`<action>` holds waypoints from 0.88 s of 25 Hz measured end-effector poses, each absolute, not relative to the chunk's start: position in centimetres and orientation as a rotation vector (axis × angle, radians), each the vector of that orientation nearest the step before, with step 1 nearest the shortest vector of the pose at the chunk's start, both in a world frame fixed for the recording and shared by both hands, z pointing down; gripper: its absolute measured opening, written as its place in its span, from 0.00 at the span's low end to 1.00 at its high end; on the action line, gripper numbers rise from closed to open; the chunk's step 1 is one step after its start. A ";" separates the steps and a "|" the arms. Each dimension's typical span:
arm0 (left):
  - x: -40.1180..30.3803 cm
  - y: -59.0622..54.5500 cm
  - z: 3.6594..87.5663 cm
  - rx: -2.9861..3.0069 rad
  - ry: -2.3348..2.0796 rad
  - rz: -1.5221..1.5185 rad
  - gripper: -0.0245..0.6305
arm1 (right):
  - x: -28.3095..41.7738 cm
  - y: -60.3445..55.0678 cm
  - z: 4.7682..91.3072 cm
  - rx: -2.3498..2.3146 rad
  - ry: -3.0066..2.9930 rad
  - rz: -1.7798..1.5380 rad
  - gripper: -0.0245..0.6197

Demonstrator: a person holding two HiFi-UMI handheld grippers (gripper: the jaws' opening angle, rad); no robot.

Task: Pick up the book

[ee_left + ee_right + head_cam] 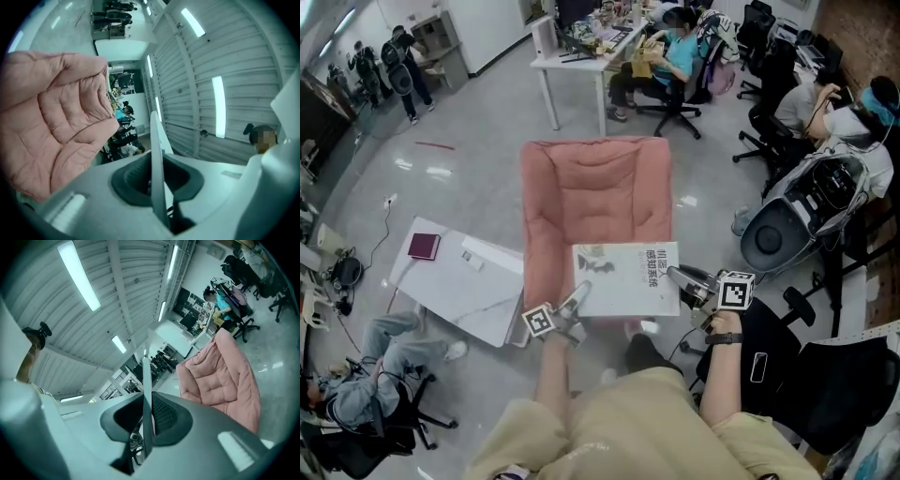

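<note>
Both my jaws are nearly closed on the book (626,278), my left gripper (577,300) pinching its near-left corner and my right gripper (677,277) its right edge, holding it flat above the pink chair (592,192), so the pickup looks done and next I should just grip steadily.

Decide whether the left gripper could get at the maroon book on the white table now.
Probably not: the left gripper is shut on the white book, and the maroon book lies apart on the white table, though nothing blocks the way.
</note>
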State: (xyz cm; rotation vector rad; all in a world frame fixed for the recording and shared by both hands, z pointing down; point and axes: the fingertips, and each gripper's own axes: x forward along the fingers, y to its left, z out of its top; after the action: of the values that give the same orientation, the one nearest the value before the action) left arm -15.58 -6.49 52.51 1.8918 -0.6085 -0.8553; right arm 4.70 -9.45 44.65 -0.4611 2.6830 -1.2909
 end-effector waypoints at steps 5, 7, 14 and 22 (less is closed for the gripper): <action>-18.2 -4.7 45.1 2.001 -0.719 -0.771 0.11 | 2.9 -7.8 39.8 -0.396 2.638 -1.176 0.11; -18.5 -3.7 42.6 2.041 -0.746 -0.751 0.11 | 2.8 -6.9 38.3 -0.387 2.624 -1.132 0.11; -18.4 -0.3 36.9 2.013 -0.767 -0.701 0.11 | 3.1 -3.2 34.3 -0.437 2.576 -1.053 0.11; -14.8 2.1 36.2 1.984 -0.853 -0.740 0.11 | 6.8 -1.3 34.1 -0.425 2.560 -1.063 0.11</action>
State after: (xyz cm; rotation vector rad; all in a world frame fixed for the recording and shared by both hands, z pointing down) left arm -14.81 2.05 36.21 1.9838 -0.8532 -0.7398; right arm 6.82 -1.25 34.13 -0.4249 2.5599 -1.0634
